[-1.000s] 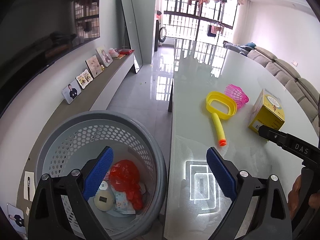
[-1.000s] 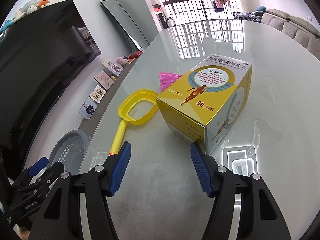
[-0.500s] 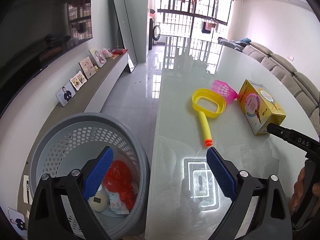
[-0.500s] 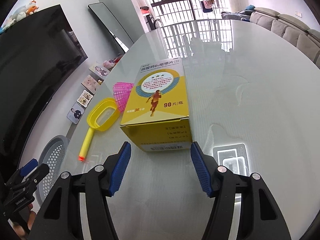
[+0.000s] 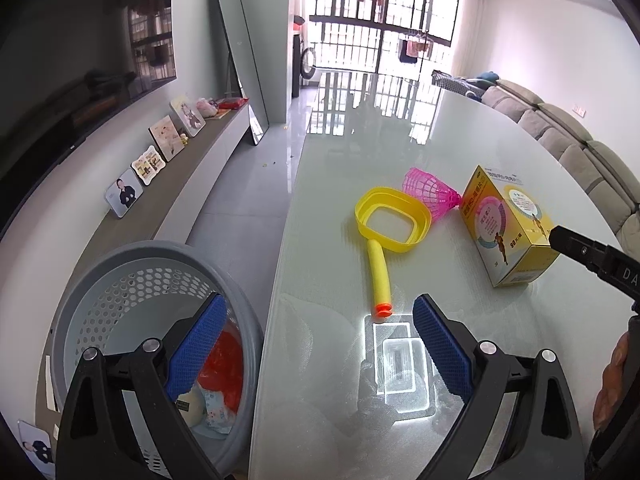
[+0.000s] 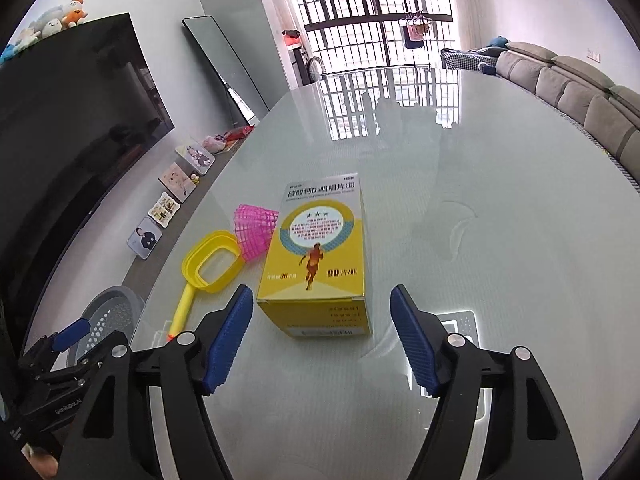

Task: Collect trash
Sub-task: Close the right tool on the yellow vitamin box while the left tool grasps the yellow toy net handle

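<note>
A yellow medicine box (image 6: 320,248) lies on the glass table (image 6: 500,200), its near end between the tips of my right gripper (image 6: 321,294). The jaws are opening and the blue pads stand clear of the box on both sides. My left gripper (image 5: 318,308) is open and holds nothing, straddling the table's edge beside the grey perforated basket (image 5: 160,248). Down in the basket lie a red bag (image 5: 224,356), a round cream item and a wrapper. In the left wrist view the box (image 5: 508,232) sits at the right, with a right gripper finger (image 5: 592,252) beside it.
A yellow scoop toy (image 5: 392,220) with an orange-tipped handle and a pink mesh cup (image 5: 430,192) lie left of the box. The basket stands on the floor by the table's left edge. Beyond it are a low TV bench with photo frames (image 5: 160,160) and a sofa (image 6: 580,80) at far right.
The right gripper swung round so the box now lies lengthwise between its tips, and its jaws stand wider. The left gripper slid from above the basket toward the table.
</note>
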Tool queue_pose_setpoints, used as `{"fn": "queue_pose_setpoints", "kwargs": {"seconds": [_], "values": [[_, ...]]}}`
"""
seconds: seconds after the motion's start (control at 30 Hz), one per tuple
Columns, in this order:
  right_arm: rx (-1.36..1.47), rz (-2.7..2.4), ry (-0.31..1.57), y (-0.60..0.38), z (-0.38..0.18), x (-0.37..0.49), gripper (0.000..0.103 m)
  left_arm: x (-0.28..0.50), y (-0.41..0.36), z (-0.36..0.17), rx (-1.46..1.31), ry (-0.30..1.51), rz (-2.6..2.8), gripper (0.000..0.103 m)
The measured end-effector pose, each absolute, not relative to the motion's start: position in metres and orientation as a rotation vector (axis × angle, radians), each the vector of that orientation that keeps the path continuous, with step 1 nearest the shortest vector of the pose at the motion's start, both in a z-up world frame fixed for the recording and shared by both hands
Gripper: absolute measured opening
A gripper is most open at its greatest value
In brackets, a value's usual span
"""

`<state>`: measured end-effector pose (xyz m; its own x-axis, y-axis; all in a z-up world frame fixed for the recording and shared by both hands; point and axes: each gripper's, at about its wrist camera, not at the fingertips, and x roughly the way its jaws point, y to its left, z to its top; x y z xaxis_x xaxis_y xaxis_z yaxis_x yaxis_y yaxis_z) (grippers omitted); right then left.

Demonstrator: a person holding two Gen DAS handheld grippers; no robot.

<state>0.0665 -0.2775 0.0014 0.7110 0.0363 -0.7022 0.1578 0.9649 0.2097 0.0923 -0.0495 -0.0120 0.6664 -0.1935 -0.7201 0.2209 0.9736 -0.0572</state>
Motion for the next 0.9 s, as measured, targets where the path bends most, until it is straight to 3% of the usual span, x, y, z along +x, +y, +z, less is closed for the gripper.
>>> {"fn": "queue_pose_setpoints", "kwargs": {"seconds": [0.8,0.9], "values": [[0.214,-0.16,1.055,-0.27,-0.036,0.153,0.068,0.123,-0.062,-0.022,0.037,0.842,-0.226,0.093],[0.194,-0.162,1.055,-0.267,-0.041,0.153,0.065,0.124,-0.064,-0.023,0.038,0.846,-0.23,0.093]]}}
